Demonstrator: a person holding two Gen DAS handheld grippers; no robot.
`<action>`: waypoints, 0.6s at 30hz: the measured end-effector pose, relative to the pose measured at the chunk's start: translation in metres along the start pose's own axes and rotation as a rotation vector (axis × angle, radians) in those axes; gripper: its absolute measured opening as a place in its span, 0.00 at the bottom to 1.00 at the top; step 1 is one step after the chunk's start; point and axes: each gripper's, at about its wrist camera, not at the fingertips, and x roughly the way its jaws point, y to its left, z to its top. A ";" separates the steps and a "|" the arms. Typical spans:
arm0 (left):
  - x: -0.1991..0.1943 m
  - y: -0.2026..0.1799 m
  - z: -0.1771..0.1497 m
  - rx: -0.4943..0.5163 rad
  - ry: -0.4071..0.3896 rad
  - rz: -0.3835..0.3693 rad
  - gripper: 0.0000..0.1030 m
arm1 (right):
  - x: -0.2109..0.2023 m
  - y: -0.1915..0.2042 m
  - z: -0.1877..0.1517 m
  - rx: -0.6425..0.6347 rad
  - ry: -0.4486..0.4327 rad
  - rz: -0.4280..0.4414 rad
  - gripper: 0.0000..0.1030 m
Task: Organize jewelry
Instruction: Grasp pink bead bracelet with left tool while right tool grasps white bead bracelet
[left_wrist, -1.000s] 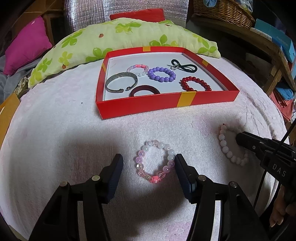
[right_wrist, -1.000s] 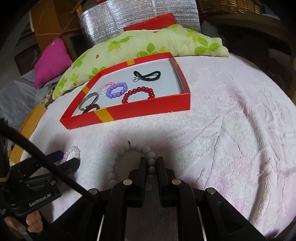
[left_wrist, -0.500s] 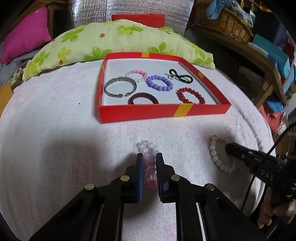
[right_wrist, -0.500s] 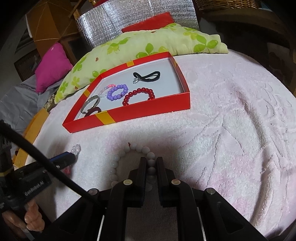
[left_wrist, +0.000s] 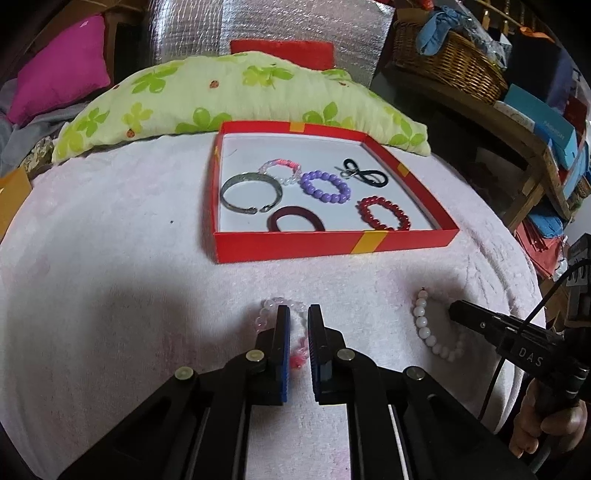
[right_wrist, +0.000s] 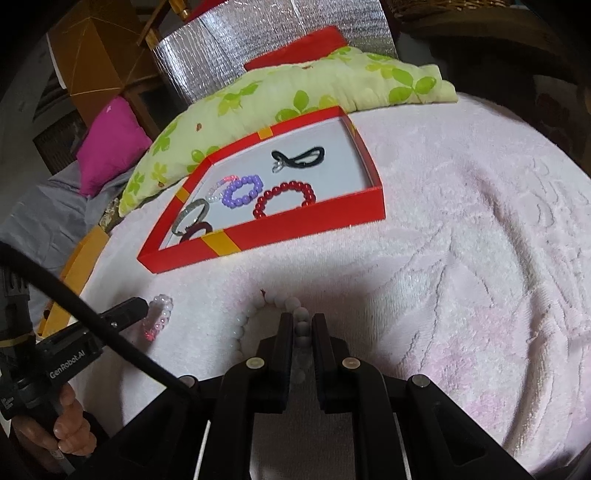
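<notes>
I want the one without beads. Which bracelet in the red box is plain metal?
The silver cuff bangle at the left of the red box: an open-ended metal band, while its neighbours are beaded or dark loops.

Floral pillow (left_wrist: 236, 99), wicker basket (left_wrist: 450, 62)

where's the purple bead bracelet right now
The purple bead bracelet lies inside the red box near its middle in the left wrist view, between the pink-and-clear bracelet and the red bead bracelet.
</notes>
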 end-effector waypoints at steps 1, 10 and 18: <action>0.001 0.003 0.000 -0.011 0.008 0.017 0.09 | 0.001 -0.001 0.000 0.004 0.004 0.000 0.11; 0.009 0.014 -0.003 -0.055 0.046 0.058 0.57 | 0.003 -0.006 0.001 0.043 0.028 0.011 0.13; 0.014 0.008 -0.007 -0.028 0.068 0.059 0.59 | 0.003 0.002 -0.001 -0.002 0.025 0.010 0.25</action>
